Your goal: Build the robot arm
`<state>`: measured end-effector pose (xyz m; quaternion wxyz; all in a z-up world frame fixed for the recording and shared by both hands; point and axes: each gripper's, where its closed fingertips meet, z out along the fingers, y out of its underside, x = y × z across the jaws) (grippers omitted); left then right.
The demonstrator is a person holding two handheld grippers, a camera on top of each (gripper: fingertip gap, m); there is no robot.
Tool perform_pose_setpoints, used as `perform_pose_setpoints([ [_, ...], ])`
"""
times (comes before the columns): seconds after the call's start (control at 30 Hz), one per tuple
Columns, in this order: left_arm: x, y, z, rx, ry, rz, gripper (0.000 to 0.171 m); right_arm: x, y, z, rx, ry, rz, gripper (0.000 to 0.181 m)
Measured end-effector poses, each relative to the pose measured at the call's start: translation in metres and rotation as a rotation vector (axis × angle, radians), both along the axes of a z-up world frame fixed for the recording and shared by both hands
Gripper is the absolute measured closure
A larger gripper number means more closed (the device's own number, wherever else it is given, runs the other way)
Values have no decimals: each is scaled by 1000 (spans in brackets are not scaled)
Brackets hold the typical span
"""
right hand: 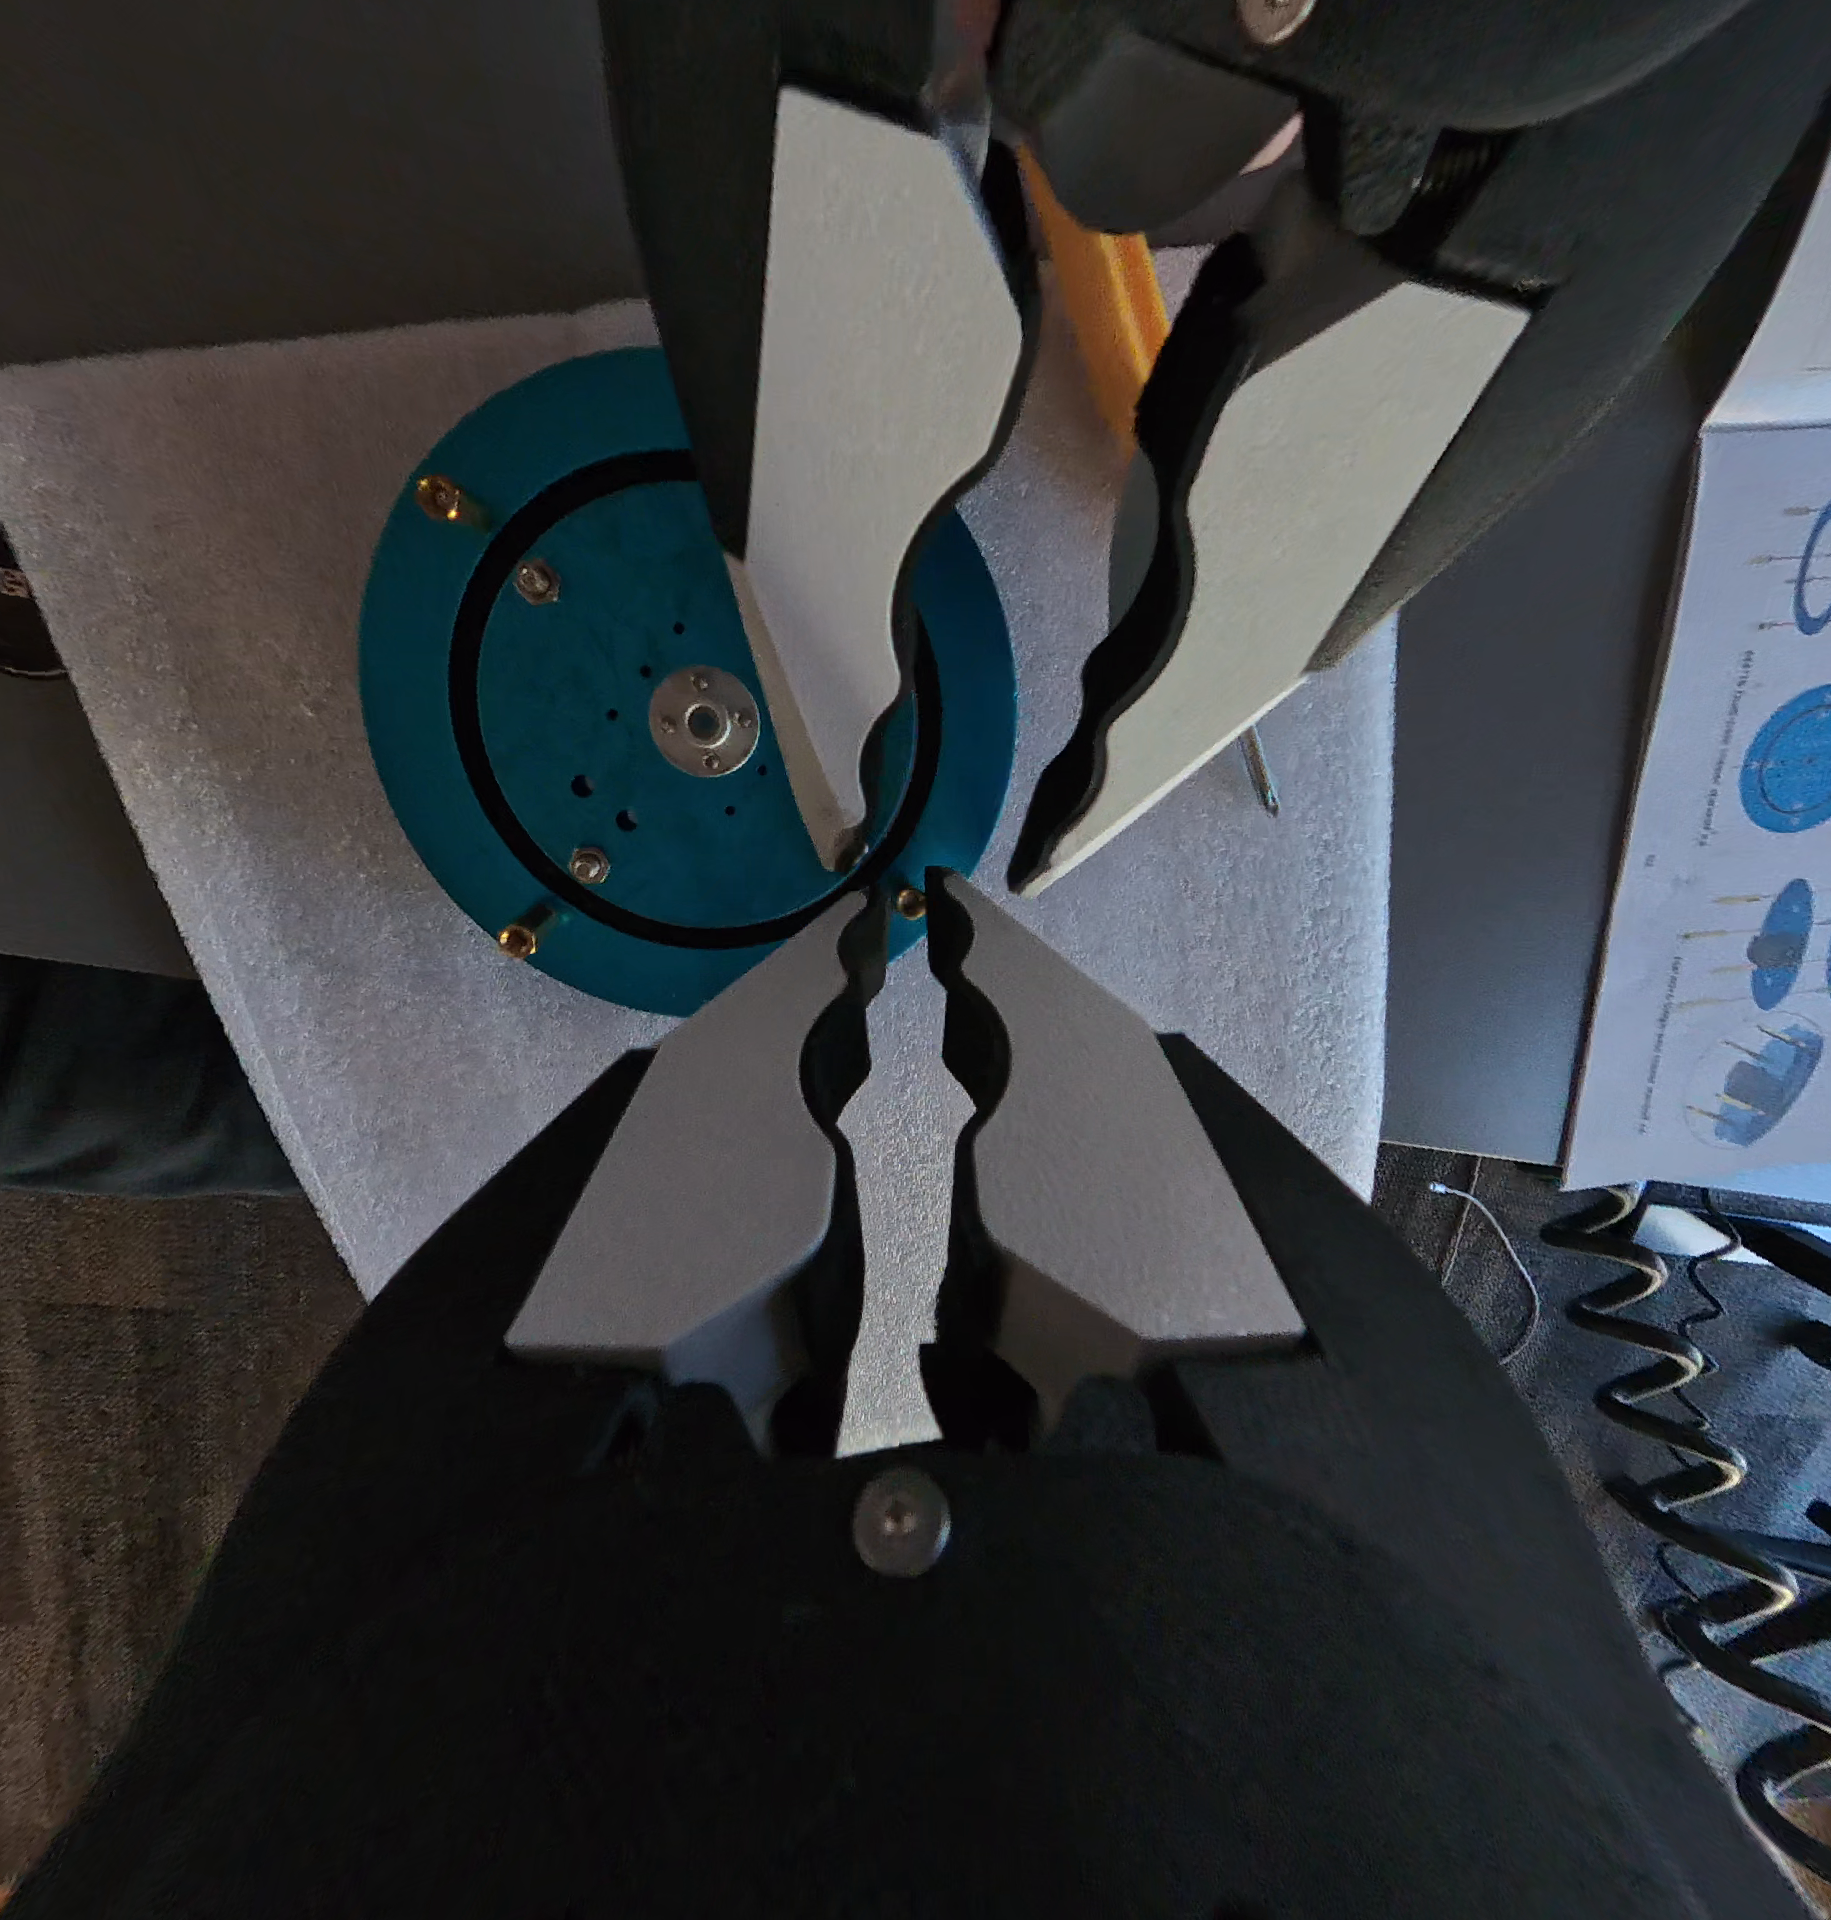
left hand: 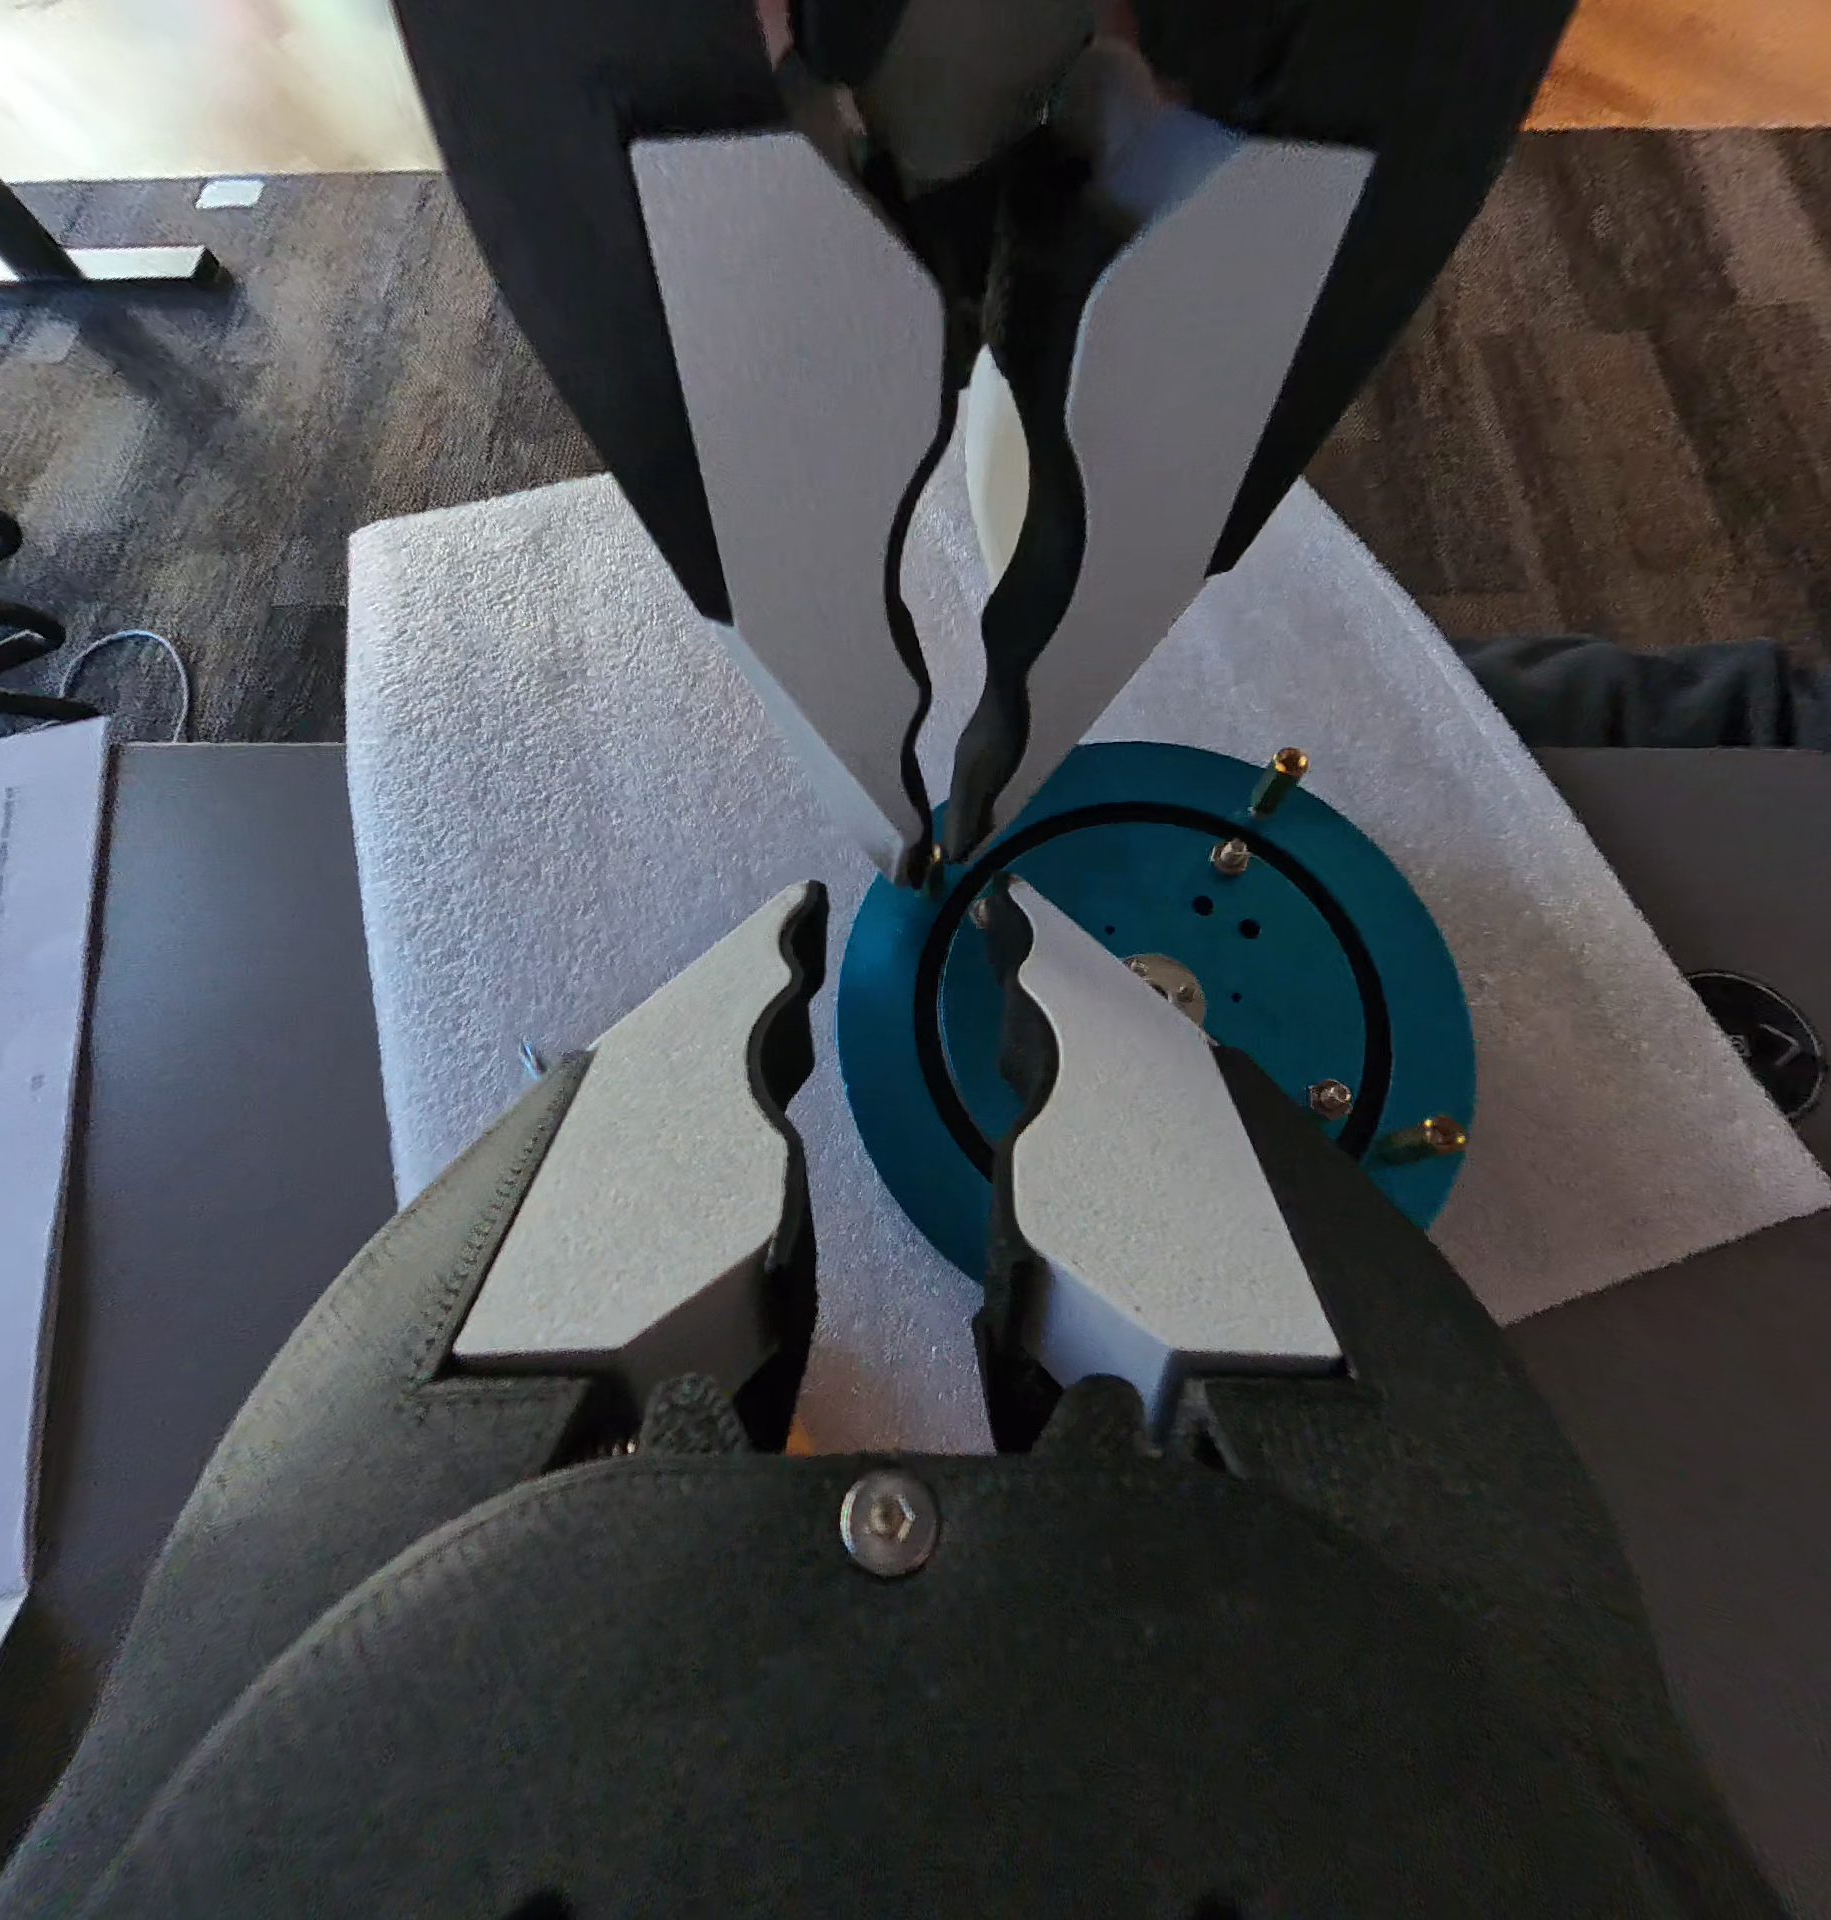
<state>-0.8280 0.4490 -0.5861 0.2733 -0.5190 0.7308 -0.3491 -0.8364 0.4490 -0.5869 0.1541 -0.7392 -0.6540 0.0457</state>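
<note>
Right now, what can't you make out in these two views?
Brass post at the right gripper: fingertips cover it in both views, so I cannot tell if it is clamped.
Blue disc: in the left wrist view, the near side is hidden by the left gripper.
Yellow tool: in the right wrist view, mostly behind the left gripper.
Printed sheet: in the right wrist view, cut off by the right edge.

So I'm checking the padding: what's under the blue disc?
The blue disc lies on a white foam sheet, which rests on a grey table. Whatever lies directly beneath the disc is covered.
</note>
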Motion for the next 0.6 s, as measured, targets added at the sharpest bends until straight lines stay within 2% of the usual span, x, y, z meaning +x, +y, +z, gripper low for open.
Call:
perform_pose_setpoints([
  [0.1, -6, 7, -1, 16, -16, 15, 142, 2, 0, -5, -6, -12, 18, 174],
  [0.3, -5, 3, 3, -223, 8, -32, 151, 1, -3, -7, -25, 26, 10, 179],
  [0.4, -2, 5, 8, -281, 19, -44, 147, 1, -2, -6, 2, 24, 25, 177],
  [0.6, 1, 28, 13, -373, 36, -27, 152, 3, 1, 2, -11, 73, -8, 172],
])
